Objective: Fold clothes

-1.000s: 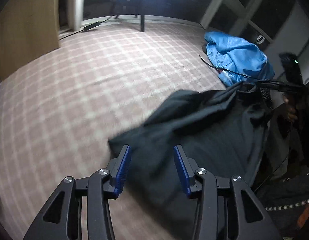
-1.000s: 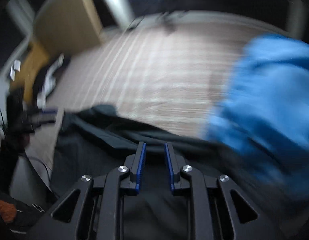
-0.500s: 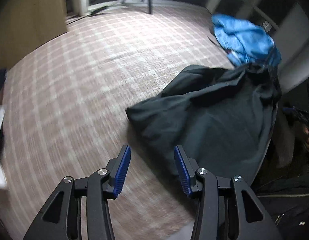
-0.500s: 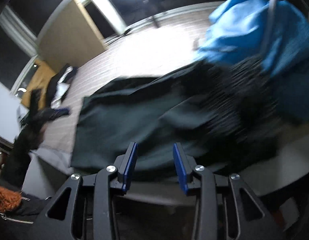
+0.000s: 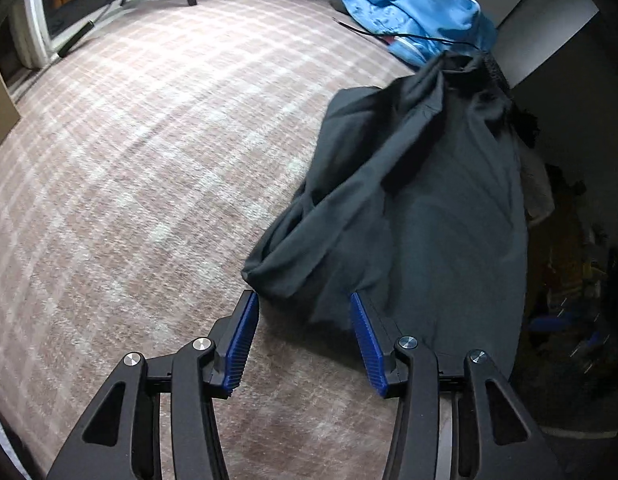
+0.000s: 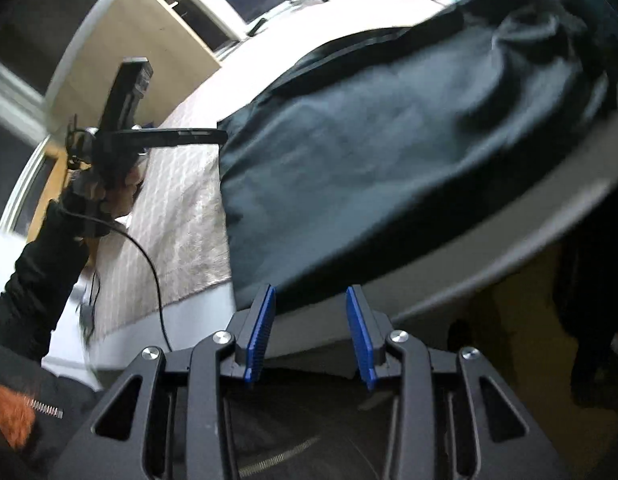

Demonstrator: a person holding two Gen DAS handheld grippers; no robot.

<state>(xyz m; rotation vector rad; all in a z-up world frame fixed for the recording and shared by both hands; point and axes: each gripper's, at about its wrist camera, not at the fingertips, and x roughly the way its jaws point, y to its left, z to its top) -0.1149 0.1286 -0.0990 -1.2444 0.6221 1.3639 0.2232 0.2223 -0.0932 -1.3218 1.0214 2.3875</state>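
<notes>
Fingers (image 5: pixel 243 344) of both grippers spread, empty, near dark garment (image 5: pixel 409 200) on checked cloth (image 5: pixel 149 160); no legible writing.

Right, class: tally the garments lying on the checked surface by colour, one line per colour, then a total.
Dark grey-green garment: 1
Bright blue garment: 1
Total: 2
</notes>
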